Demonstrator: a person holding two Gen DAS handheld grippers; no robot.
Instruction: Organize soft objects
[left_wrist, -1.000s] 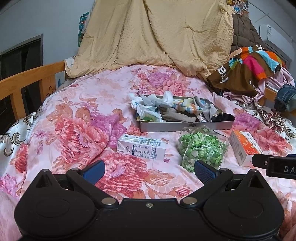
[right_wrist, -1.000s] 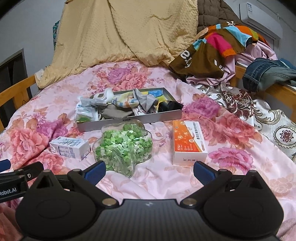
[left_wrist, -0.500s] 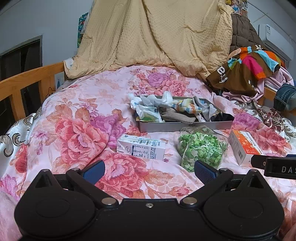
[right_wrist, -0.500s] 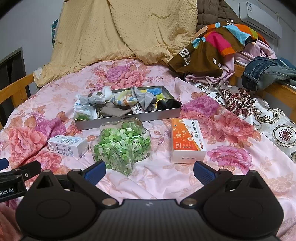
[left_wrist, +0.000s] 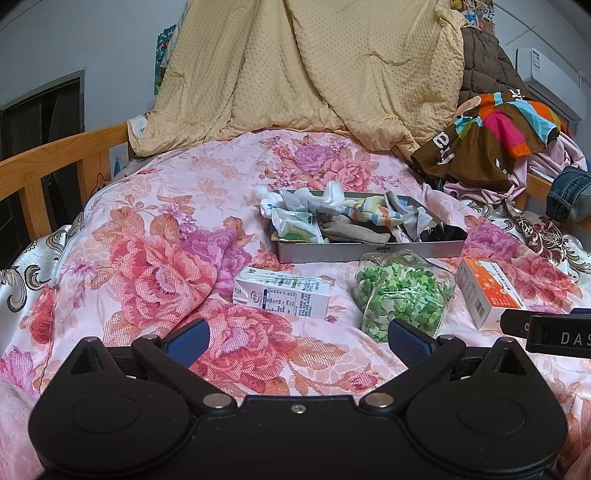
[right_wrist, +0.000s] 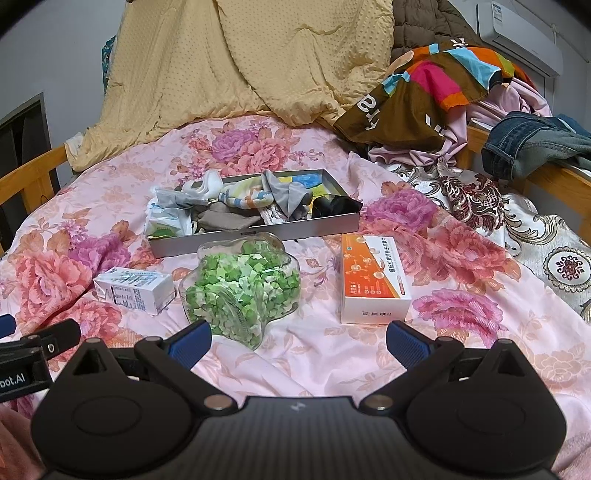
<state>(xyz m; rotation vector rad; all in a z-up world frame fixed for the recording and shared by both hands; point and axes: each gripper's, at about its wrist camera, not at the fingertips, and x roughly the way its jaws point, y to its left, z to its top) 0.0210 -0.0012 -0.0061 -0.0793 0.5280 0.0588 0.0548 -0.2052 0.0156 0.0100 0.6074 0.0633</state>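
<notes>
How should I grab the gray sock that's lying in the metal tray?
Probably pinch the gray sock across its middle, coming straight down from above with the right hand-held gripper, which is open. The sock lies flat and long near the front wall of the metal tray, so a sideways approach would likely hit that wall. Its bare middle seems easiest; its right end is tucked under other cloth.

I read both wrist views as evenly lit by soft, diffuse indoor light; its source lies outside the pictures. Shadows are faint and short, visible only under the glass jar (right_wrist: 242, 291) and the metal tray (right_wrist: 255, 230). I note mild glare on the jar. Focus is sharp across the centre. Fisheye distortion bends the wooden bed rail (left_wrist: 55, 162) and darkens the corners.
</notes>
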